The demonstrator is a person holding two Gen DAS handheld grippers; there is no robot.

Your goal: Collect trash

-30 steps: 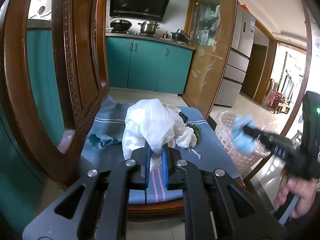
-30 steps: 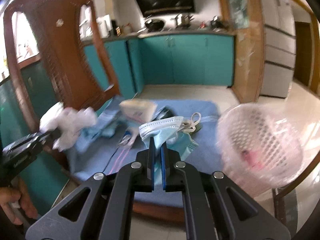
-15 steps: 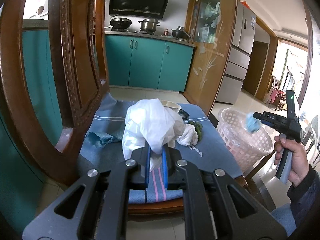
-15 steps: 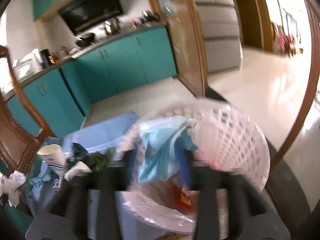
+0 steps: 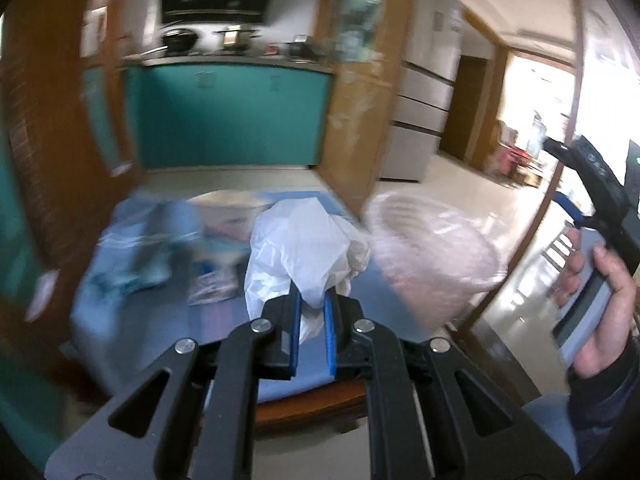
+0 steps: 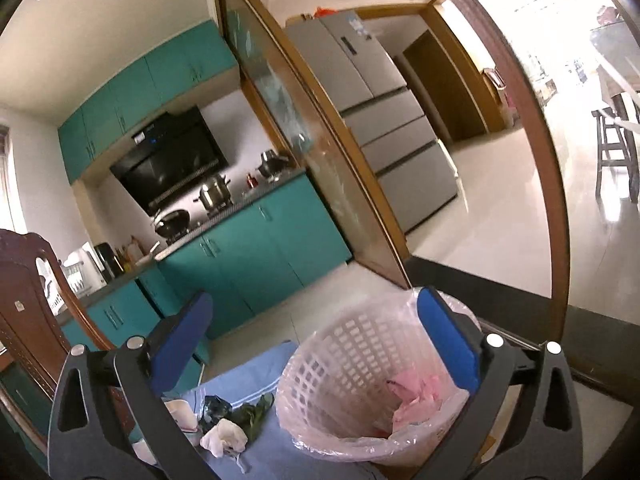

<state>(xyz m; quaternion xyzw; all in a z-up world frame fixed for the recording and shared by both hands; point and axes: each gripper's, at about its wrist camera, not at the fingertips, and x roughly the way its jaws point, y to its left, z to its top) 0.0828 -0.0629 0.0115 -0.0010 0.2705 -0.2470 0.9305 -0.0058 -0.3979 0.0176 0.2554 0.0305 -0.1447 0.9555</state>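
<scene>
A crumpled white bag (image 5: 304,248) is pinched between the left tongs (image 5: 311,322); the right tongs (image 6: 316,344) are spread wide above the basket (image 6: 360,364).

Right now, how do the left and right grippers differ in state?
The left gripper is shut on the white plastic bag; the right gripper is open and holds nothing. The left hangs over the blue cloth; the right is above the basket. Both have blue pads.
</scene>
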